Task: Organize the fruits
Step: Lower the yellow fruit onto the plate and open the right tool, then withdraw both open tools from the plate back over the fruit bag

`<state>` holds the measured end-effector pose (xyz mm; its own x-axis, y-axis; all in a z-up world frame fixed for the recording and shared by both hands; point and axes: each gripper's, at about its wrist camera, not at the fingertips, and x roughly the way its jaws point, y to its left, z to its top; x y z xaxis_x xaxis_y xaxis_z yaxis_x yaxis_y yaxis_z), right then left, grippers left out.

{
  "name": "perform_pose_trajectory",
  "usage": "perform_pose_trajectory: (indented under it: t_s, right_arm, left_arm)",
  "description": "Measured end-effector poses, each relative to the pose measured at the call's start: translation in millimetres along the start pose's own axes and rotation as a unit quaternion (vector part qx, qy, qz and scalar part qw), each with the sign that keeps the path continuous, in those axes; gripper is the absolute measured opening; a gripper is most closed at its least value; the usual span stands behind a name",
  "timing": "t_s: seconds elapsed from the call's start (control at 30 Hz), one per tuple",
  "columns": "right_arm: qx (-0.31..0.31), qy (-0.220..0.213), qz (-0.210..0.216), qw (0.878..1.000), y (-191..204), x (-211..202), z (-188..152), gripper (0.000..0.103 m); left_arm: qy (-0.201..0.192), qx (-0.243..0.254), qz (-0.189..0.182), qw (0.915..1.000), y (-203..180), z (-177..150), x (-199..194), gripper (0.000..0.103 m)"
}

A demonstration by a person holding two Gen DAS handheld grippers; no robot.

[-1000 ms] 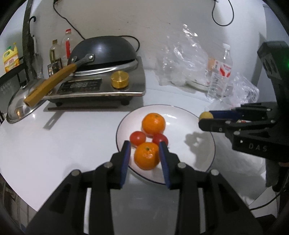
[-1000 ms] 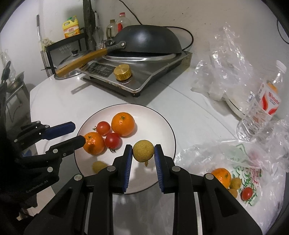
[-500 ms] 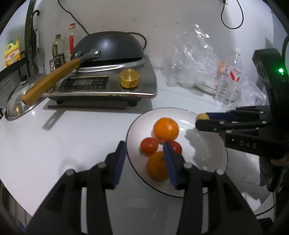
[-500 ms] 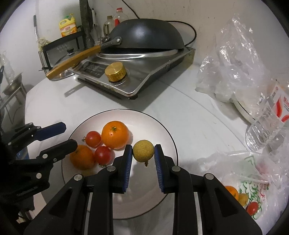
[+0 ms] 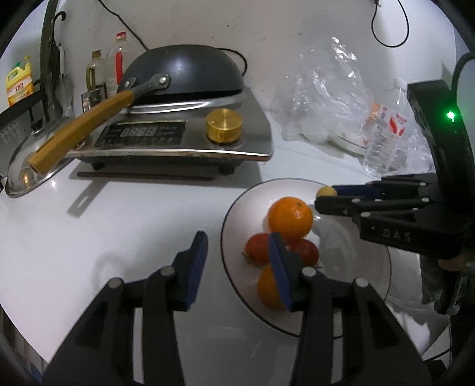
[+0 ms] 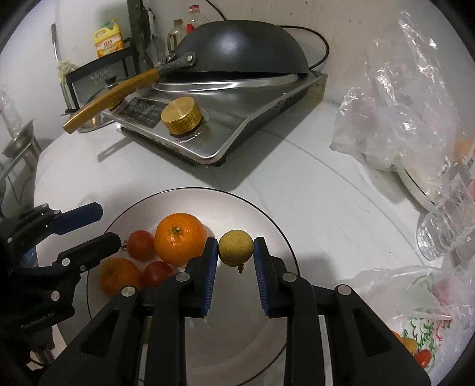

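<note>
Right gripper point(image 6: 234, 261): clamped on lime point(image 6: 236, 248), lower centre over plate point(image 6: 267, 326). Left gripper point(image 5: 237, 267): jaws apart, empty, lower centre.

White worktop point(image 5: 118, 231), glossy, dim light. Pale scuffed wall point(image 6: 350, 26) behind, black cable point(image 5: 389, 32) hanging down it. Black wire rack point(image 6: 98, 74) at far left corner against wall; metal stand point(image 6: 17, 148) beyond worktop edge.

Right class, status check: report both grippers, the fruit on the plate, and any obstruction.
Left gripper open, empty, at plate edge. Right gripper shut on yellow-green fruit above plate. Two oranges, two tomatoes plated. Nothing obstructing.
</note>
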<state>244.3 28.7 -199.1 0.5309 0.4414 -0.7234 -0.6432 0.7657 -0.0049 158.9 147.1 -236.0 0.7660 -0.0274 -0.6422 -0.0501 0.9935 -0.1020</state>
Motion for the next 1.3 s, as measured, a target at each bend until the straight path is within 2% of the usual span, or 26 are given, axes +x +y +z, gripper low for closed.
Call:
perform_pose_trajectory:
  t_s: [0.67, 1.3]
  right_arm:
    - [0.012, 0.004, 0.004, 1.0, -3, 10, 1, 0.027]
    - [0.023, -0.024, -0.012, 0.999, -9, -34, -13, 0.028]
  left_arm:
    - [0.008, 0.003, 0.0, 1.0, -1, 0, 8, 0.044]
    - [-0.005, 0.017, -0.003, 0.9998, -29, 1, -18, 0.044]
